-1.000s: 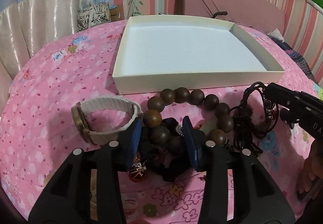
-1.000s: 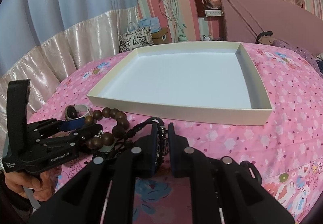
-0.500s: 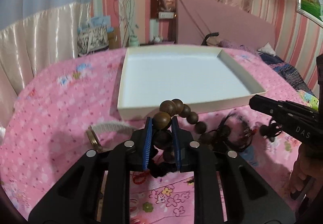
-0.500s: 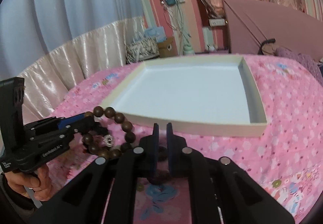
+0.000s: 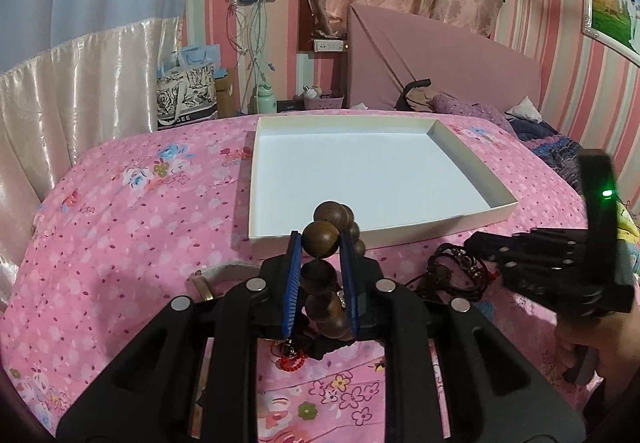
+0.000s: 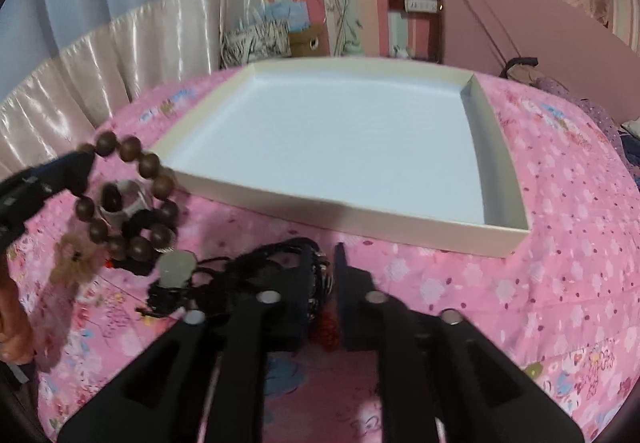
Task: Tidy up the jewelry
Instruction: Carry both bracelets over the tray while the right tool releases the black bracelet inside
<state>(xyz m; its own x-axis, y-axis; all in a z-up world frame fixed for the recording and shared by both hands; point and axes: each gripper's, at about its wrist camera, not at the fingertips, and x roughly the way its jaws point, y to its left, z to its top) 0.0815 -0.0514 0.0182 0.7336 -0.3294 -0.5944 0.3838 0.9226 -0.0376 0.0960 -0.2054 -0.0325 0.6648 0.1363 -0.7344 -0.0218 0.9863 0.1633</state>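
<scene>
Left gripper (image 5: pixel 321 243) angled downward, fingers clamped on bead bracelet (image 5: pixel 320 241).

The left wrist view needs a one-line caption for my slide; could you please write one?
Left gripper shut on a wooden bead bracelet, lifted off the pink floral bedspread before the white tray.

The right gripper (image 6: pixel 322 263) has just been opening its jaws, a dark corded bracelet (image 6: pixel 280 263) between them. Ahead lies the white tray (image 6: pixel 400 221); to its left hangs the wooden bead bracelet (image 6: pixel 132 199).
</scene>
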